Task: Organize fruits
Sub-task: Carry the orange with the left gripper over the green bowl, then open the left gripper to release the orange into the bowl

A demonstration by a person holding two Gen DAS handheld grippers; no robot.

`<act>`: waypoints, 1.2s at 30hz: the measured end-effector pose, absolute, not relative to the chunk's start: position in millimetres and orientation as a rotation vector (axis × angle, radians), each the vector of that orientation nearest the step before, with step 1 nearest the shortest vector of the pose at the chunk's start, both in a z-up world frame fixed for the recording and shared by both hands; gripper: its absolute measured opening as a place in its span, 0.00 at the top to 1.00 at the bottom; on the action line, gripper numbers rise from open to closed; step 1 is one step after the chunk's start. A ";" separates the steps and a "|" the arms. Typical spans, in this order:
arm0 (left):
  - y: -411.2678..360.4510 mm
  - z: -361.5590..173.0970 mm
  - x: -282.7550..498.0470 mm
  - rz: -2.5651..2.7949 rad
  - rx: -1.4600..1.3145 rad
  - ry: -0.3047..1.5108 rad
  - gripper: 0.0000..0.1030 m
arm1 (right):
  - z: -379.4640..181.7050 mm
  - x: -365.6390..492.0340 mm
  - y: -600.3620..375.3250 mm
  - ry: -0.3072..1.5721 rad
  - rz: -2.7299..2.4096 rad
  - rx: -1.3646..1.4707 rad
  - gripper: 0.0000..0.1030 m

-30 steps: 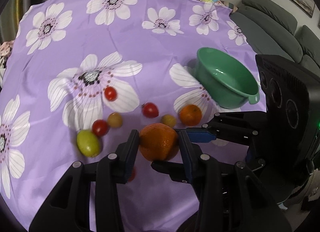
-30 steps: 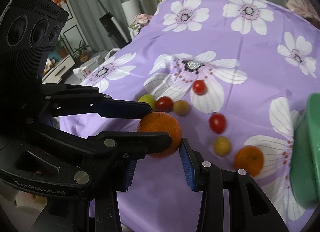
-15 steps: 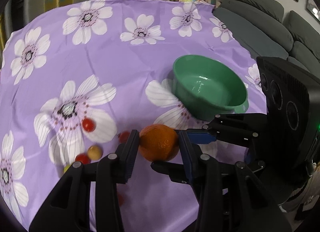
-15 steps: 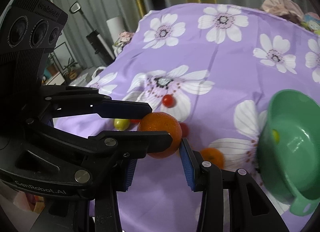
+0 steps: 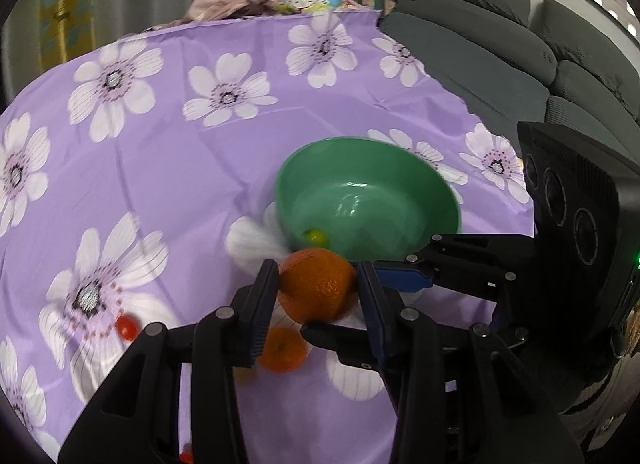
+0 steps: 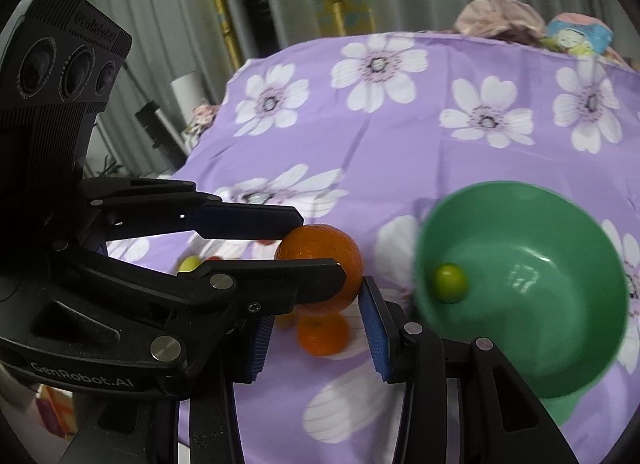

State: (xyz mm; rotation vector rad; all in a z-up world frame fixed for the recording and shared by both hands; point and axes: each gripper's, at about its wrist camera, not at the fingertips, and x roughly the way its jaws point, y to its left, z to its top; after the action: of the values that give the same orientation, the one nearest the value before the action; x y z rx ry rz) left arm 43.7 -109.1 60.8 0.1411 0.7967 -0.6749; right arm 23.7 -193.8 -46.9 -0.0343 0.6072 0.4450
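The counter [image 5: 168,168], draped in a purple cloth printed with white flowers, carried everything in play. On it, the green bowl [image 5: 436,184] sat just beyond the fruit being carried, ahead of and slightly to the right of the left hand-held gripper [image 5: 318,288] in its own view, with its open mouth facing up and one small green fruit [image 6: 450,283] already resting inside near the wall. That left hand-held gripper was pinching a large orange [image 5: 316,284] between its two pads, raised off the cloth and close to the bowl's near rim but not yet over the basin. The right hand-held gripper [image 6: 316,328] hung spread and empty just beside it, its fingers below the orange and touching no fruit. A smaller orange [image 6: 322,338] lay on the cloth under the held one, and a red tomato [image 5: 127,327] sat well off to the left. The left was plainly the nearer of the two, since it held the fruit. The orange is round, so no long axis mattered; the move ahead probably called for carrying it forward and a little right, past the rim, before letting go.
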 end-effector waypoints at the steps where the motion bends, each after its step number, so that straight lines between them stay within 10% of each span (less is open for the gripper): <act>1: -114.3 61.1 45.8 -0.686 0.142 0.793 0.61 | -46.0 23.5 -199.2 0.603 0.430 -0.029 0.58; 36: -125.3 46.0 74.1 -0.717 -0.001 0.832 0.53 | -50.0 32.8 -278.5 0.628 0.240 0.071 0.58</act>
State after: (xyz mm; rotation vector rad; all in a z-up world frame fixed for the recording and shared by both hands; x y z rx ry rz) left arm 74.1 -125.3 46.0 -0.0008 0.8317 -0.7172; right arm 32.8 -278.5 -50.0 0.0707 0.6280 0.2403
